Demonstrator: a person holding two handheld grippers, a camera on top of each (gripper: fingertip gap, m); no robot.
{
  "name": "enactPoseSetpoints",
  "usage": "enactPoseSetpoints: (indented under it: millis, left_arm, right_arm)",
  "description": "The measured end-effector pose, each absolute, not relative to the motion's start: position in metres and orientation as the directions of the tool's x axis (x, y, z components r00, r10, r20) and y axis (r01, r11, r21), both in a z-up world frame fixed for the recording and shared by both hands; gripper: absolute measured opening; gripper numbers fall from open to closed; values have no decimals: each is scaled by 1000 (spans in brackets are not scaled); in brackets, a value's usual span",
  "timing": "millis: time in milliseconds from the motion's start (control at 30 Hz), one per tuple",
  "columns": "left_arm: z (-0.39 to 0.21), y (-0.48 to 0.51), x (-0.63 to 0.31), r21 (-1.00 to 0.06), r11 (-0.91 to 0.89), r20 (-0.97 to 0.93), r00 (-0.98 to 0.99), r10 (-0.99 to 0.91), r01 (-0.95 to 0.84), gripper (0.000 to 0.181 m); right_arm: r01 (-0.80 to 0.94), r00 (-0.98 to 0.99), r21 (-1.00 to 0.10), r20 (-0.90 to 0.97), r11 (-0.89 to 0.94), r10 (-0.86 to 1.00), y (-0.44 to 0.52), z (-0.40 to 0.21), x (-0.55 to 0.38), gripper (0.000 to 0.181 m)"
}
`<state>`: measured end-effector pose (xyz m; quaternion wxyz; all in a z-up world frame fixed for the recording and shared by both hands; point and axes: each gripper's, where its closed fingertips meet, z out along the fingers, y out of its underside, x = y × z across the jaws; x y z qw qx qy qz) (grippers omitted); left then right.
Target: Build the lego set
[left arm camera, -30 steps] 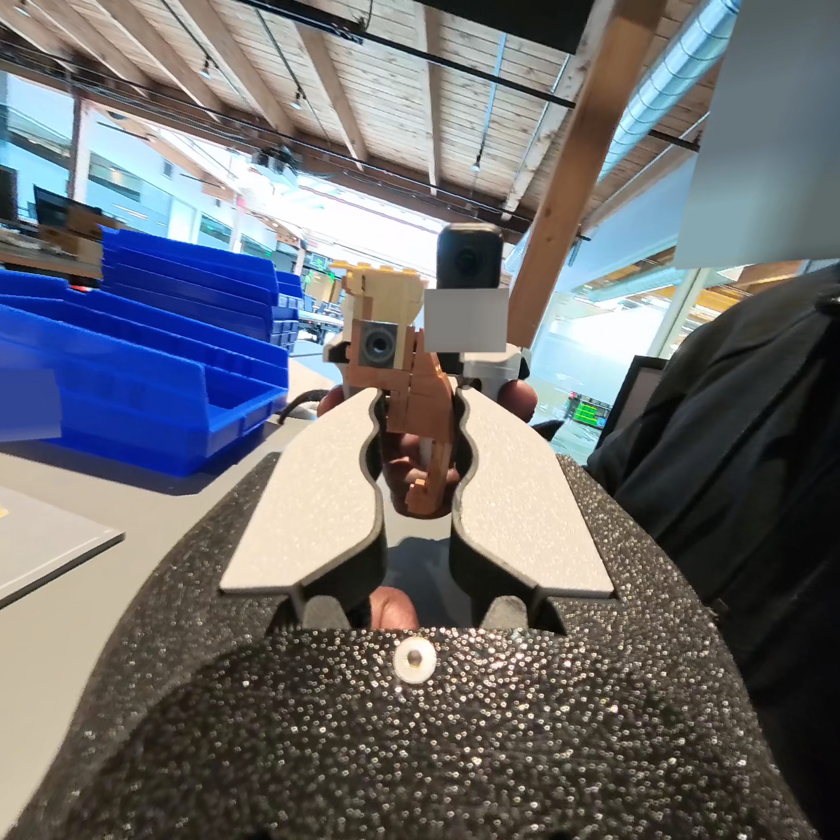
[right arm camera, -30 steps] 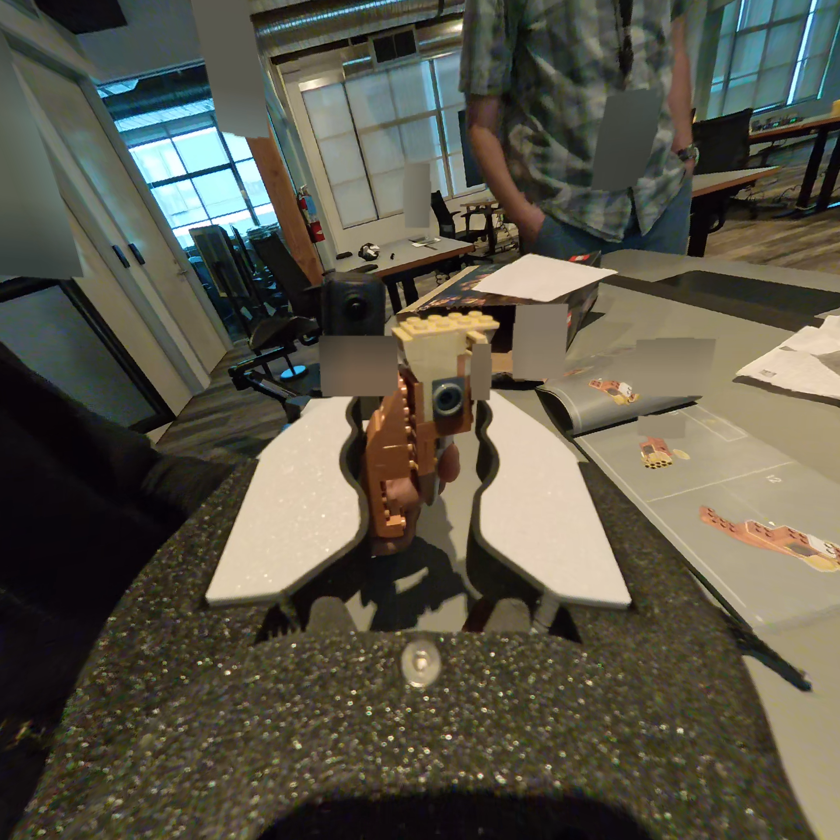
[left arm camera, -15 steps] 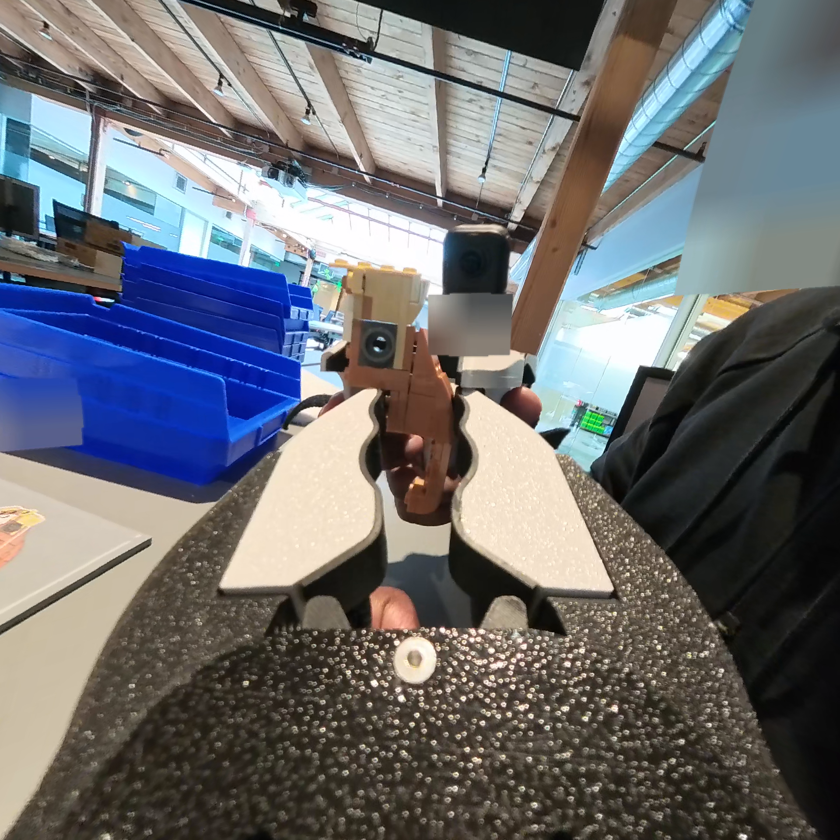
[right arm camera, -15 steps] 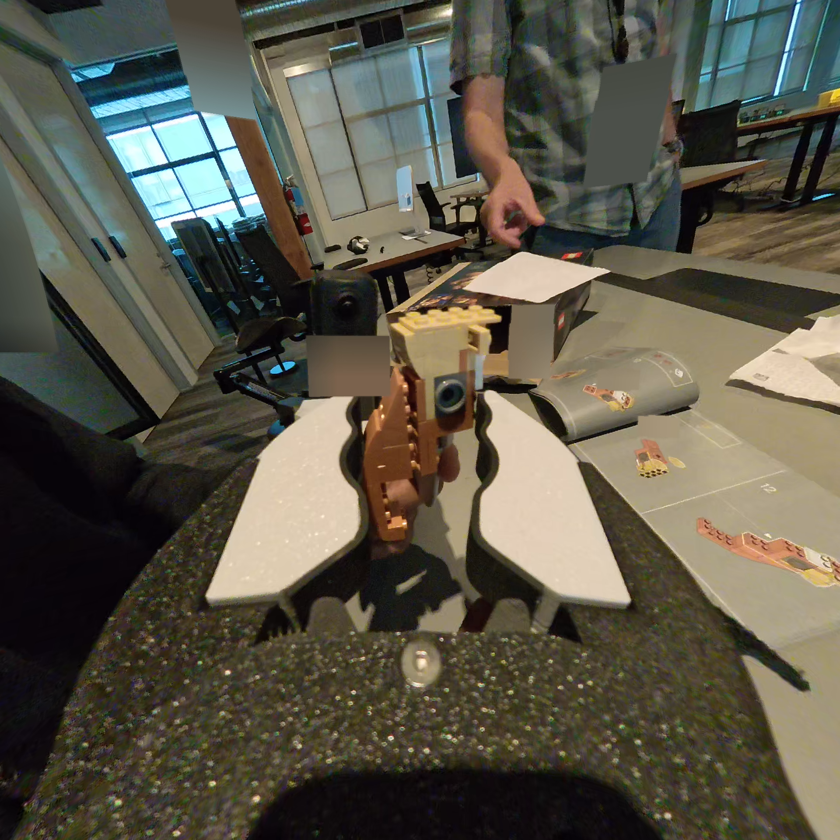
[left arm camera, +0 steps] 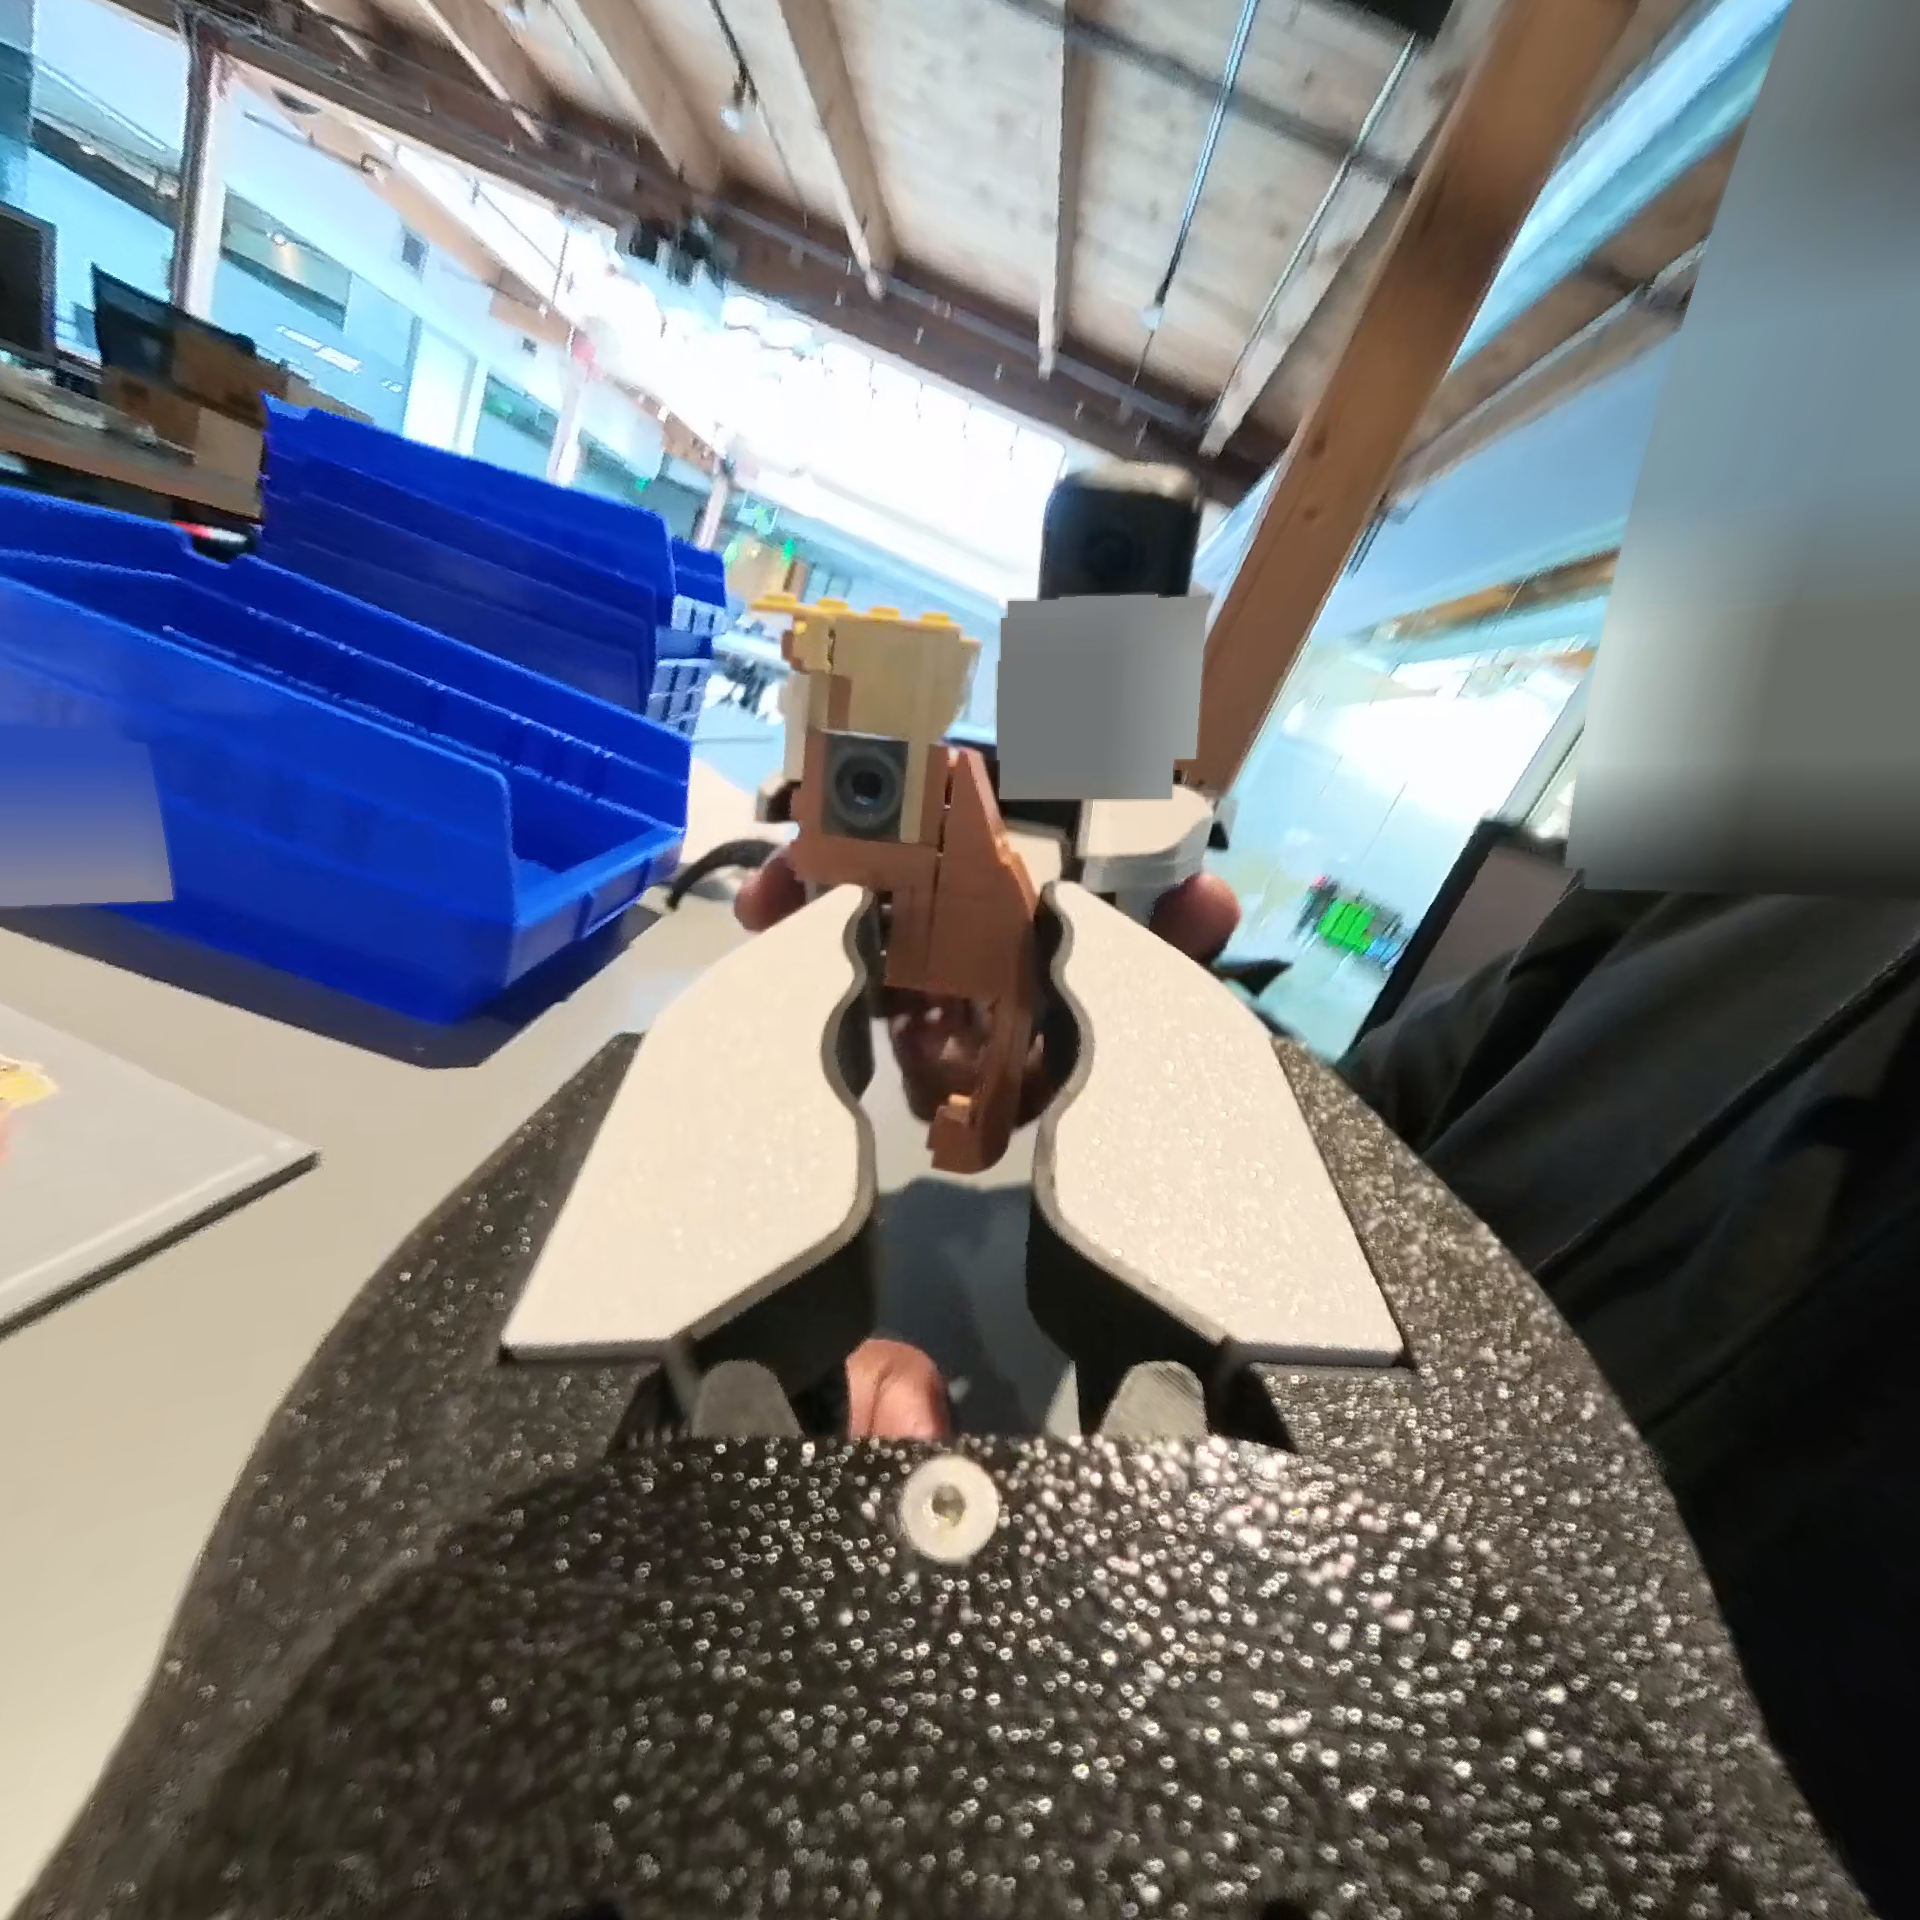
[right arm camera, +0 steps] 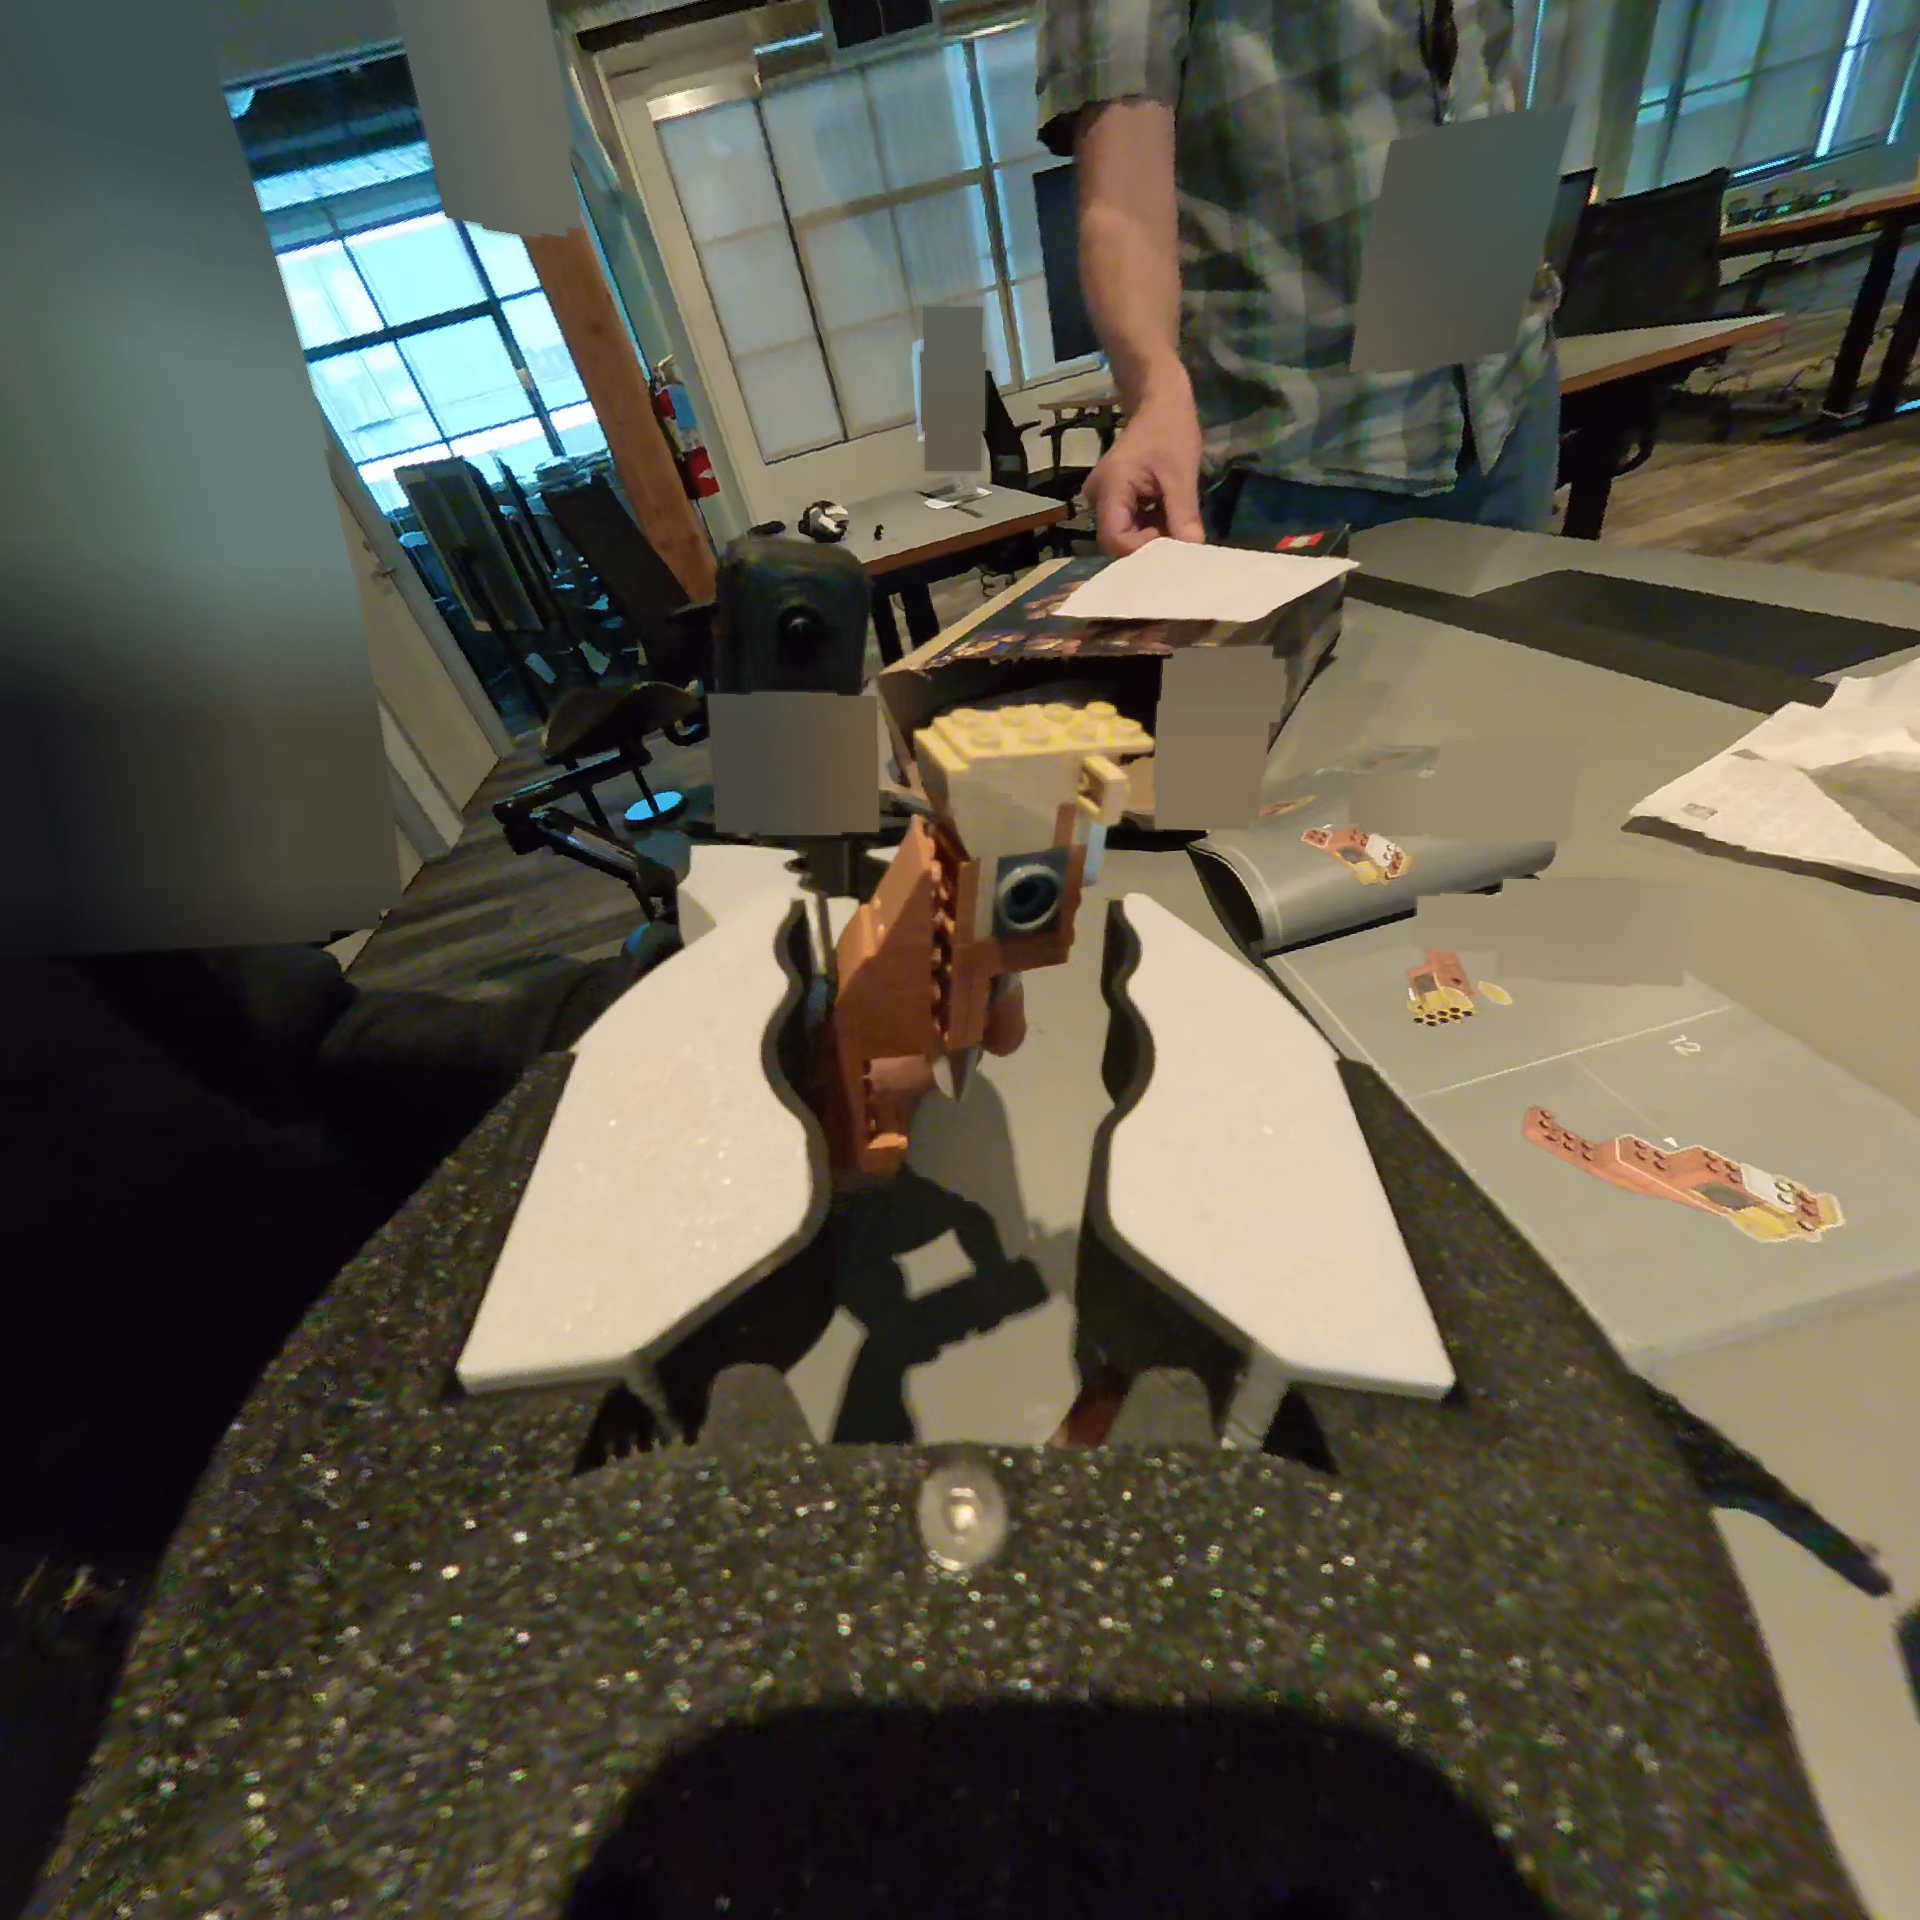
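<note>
Lego model [left arm camera: 935,883] between left hand-held gripper [left arm camera: 951,935]

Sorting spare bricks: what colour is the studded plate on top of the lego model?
Yellow; the studded plate shows best in the right wrist view.

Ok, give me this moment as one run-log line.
stage: mid-build | left gripper: shut on lego model | right gripper: open, model touching one finger | instruction booklet: open on table | bystander hand: at lego box
</note>
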<state>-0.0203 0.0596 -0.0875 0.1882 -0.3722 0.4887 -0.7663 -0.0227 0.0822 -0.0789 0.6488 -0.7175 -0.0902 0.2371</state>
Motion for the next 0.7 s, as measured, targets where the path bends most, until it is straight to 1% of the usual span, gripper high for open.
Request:
enactPoseSetpoints:
  millis: [200,367,567,700]
  left_arm:
    - [-90,58,-19,-947,-308,293,-624,-725,-88,28]
    - [-90,58,-18,-972,-208,229,-600,-766,-105,28]
    - [-95,56,-17,-978,-138,202,-572,-795,-154,28]
    - [-97,56,-16,-976,-126,206,-557,-804,-179,28]
  right_arm:
    - [-190,832,-972,-233,-136,504,81,-78,-23,53]
    - [-260,797,-959,-280,-115,536,82,-77,-23,40]
    - [-272,804,-958,-275,-84,527,79,-80,-22,37]
    - [-234,835,-970,-239,-73,497,80,-81,-20,37]
